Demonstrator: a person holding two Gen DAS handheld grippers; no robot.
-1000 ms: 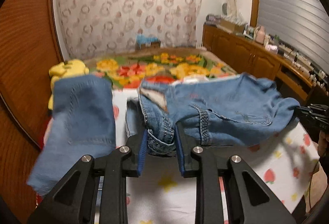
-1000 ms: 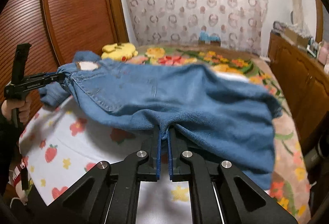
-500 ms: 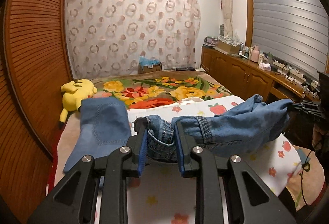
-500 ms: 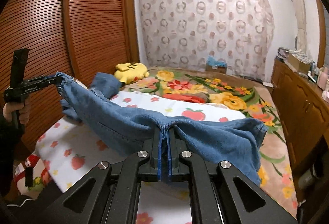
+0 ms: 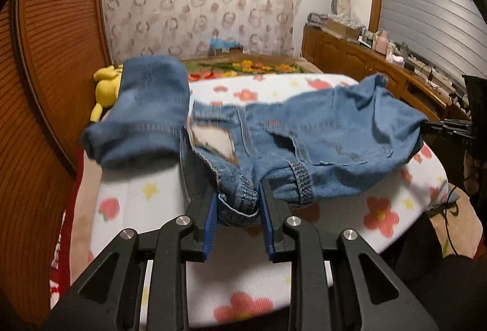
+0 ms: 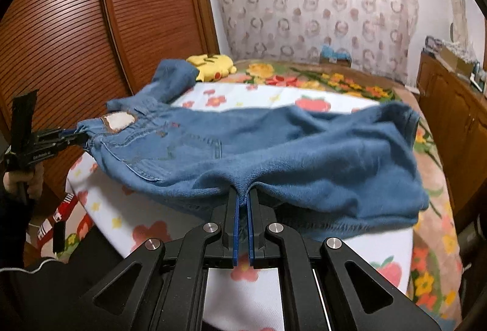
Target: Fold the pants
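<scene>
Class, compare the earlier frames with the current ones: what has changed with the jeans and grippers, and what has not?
The jeans went from bunched half a second ago to spread flatter over the strawberry-print sheet. Unchanged: left gripper grips the waistband, right gripper pinches the denim edge.

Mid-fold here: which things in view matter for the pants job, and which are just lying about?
Job:
- jeans
- left tool, gripping the waistband
- right tool, pinching the denim
- flower-print sheet, the work surface

Lying about:
- yellow plush toy
- floral blanket
- clutter on the wooden cabinet
</scene>
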